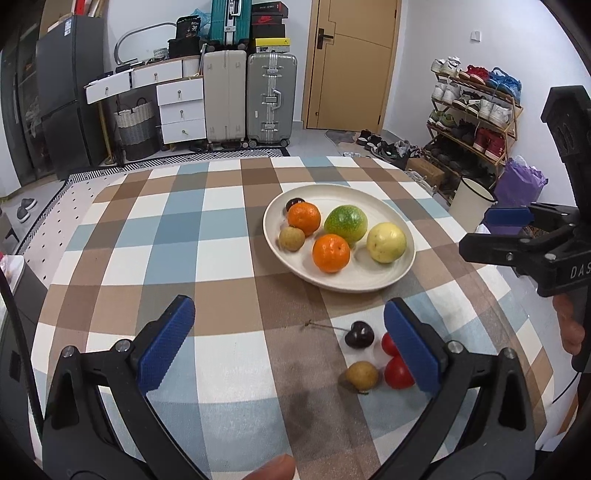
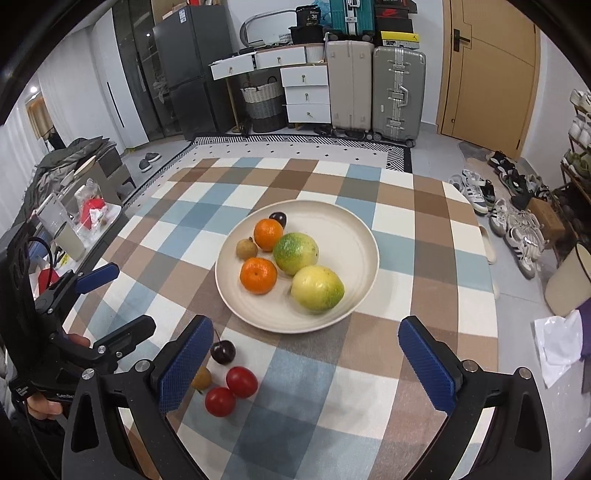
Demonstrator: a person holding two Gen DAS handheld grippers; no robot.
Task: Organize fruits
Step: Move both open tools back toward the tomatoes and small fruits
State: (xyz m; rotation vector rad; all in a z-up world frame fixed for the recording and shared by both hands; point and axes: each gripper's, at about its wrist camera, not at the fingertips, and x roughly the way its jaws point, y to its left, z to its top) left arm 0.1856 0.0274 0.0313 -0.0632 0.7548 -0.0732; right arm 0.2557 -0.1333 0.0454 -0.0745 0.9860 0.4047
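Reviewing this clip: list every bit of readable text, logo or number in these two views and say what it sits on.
"DAS", cut off by the frame edge: right gripper body.
"38": black bag on the cabinet.
Swoosh logo: red shoebox.
Jumping-figure logo: yellow shoebox.
Fridge sticker: too small.
Left gripper lettering: blurred.

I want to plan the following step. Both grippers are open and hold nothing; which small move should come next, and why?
Probably lower the left gripper onto the dark cherry. It still lies on the tablecloth with two red tomatoes and a small brown fruit, nearest the plate.
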